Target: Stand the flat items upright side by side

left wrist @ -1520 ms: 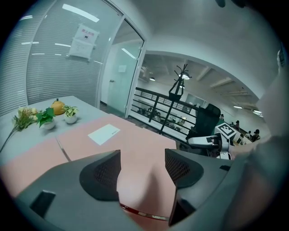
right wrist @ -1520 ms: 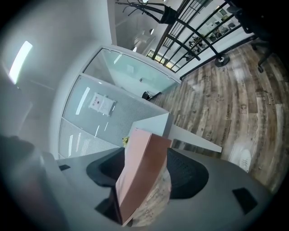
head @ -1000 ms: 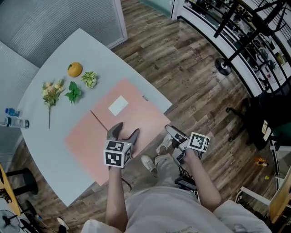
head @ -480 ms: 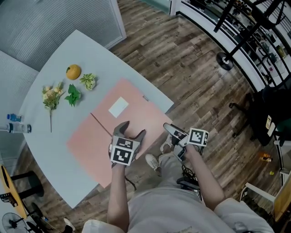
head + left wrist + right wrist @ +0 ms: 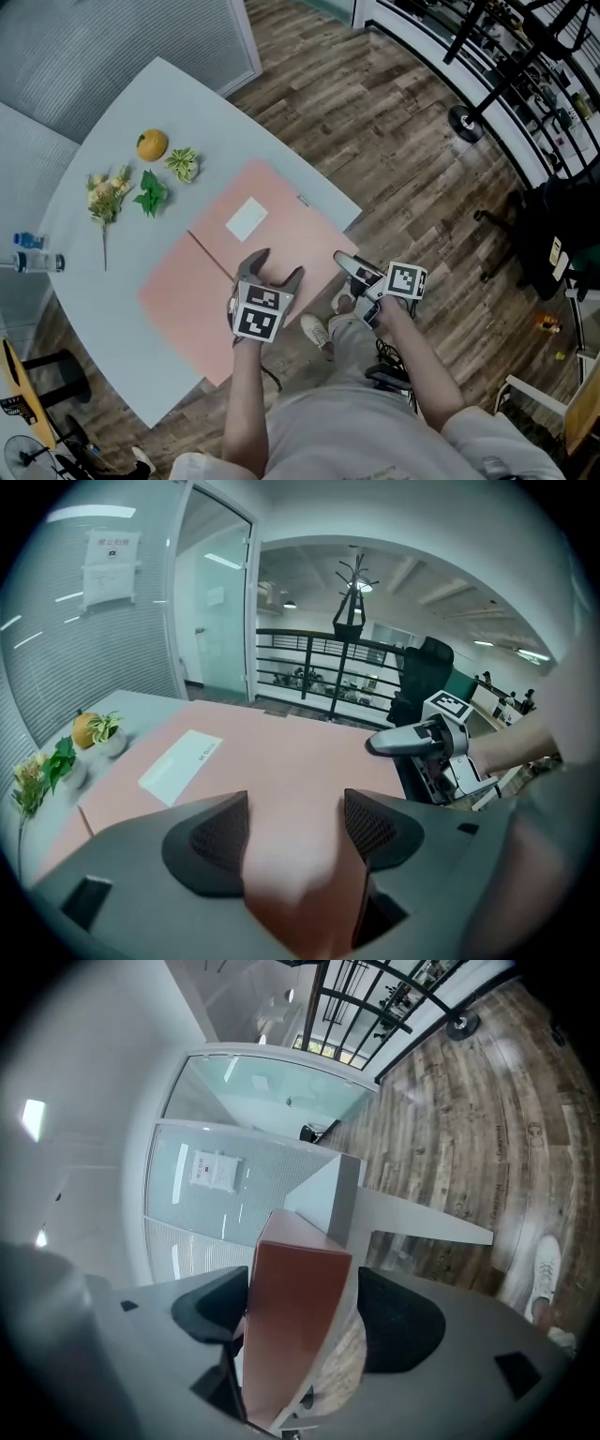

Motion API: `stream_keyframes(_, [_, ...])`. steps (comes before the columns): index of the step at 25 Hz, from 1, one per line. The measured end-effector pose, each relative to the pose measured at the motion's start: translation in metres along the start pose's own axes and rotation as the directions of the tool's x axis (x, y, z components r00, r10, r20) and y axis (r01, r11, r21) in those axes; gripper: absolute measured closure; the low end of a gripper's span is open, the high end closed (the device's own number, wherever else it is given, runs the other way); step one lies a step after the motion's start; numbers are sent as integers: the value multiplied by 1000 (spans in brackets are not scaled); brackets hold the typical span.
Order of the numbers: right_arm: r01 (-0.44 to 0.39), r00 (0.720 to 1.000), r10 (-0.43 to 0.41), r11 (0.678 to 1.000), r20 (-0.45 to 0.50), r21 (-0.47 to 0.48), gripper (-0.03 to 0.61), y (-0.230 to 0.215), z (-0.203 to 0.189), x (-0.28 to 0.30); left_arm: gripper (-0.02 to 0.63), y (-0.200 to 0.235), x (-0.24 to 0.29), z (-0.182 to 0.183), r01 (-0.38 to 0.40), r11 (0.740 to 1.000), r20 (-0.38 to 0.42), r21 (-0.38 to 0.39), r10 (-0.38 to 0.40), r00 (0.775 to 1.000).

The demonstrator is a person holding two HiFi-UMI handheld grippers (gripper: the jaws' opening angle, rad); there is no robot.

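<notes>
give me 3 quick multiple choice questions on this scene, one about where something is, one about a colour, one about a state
1. Where is the orange?
A) on the table beside a small potted plant
B) in a basket
C) on a shelf

2. What colour are the flat items?
A) blue
B) pink
C) green

3. How are the flat items placed?
A) standing upright
B) rolled up
C) lying flat on the table

Answers:
1 A: the orange sits on the tabletop next to the potted plant.
2 B: both flat items are pink in the head view.
3 C: their broad faces rest on the table, and neither is stood up yet.
</notes>
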State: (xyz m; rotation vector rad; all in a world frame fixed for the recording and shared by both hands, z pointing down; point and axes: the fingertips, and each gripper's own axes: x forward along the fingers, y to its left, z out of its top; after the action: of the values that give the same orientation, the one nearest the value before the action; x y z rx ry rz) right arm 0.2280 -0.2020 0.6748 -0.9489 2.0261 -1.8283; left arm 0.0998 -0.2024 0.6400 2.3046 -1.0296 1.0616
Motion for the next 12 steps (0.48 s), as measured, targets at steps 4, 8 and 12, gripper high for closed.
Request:
stream_keyframes(4, [55, 998, -55, 998, -9, 5, 218, -6, 0, -3, 308, 0, 0, 1, -2, 1000, 15, -2, 2, 1000])
stream_keyframes(8, [66, 998, -67, 998, -10, -22, 219, -2, -1, -2, 308, 1, 0, 1, -7, 1000, 21, -3, 7, 1000])
stream_keyframes(12, [34, 999, -35, 997, -19, -74, 222, 3, 3, 2, 308, 2, 1, 0, -7, 1000, 17, -4, 7, 1000])
